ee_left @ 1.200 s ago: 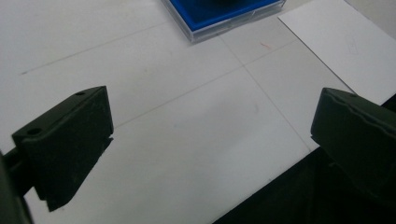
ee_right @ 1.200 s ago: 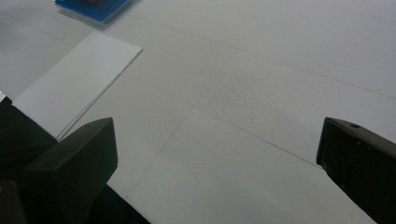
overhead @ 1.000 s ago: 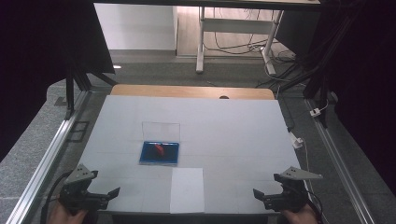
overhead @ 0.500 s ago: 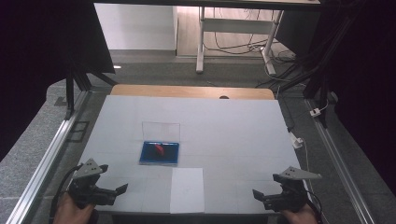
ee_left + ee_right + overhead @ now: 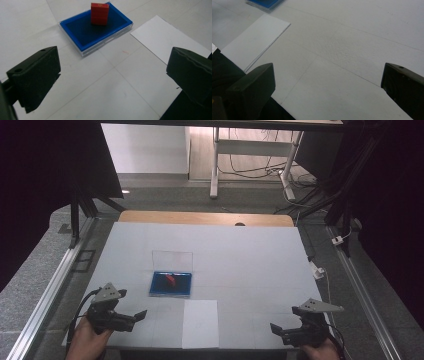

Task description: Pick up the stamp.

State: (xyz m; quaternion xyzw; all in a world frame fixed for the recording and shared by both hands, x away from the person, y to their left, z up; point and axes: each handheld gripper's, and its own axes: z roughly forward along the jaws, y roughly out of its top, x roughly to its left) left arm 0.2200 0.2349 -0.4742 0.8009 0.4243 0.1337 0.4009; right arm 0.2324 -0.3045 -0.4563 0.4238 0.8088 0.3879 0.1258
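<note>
As the left gripper (image 5: 131, 316) has advanced from the near table (image 5: 250, 255) edge, its wide-open, empty jaws now face the red block (image 5: 99, 13) standing in the blue tray (image 5: 82, 37), well ahead; an approach seems begun. Right gripper (image 5: 280, 332): open, empty, near the white sheet (image 5: 200, 322).

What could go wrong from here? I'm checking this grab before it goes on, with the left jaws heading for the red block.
1. The red block stands upright in the shallow blue tray; a jaw that clips it off-centre would likely topple it.
2. The tray has a clear lid standing behind it; a push from the left gripper might slide the tray or knock the lid.
3. The white sheet lies loose nearby and could be dragged.
</note>
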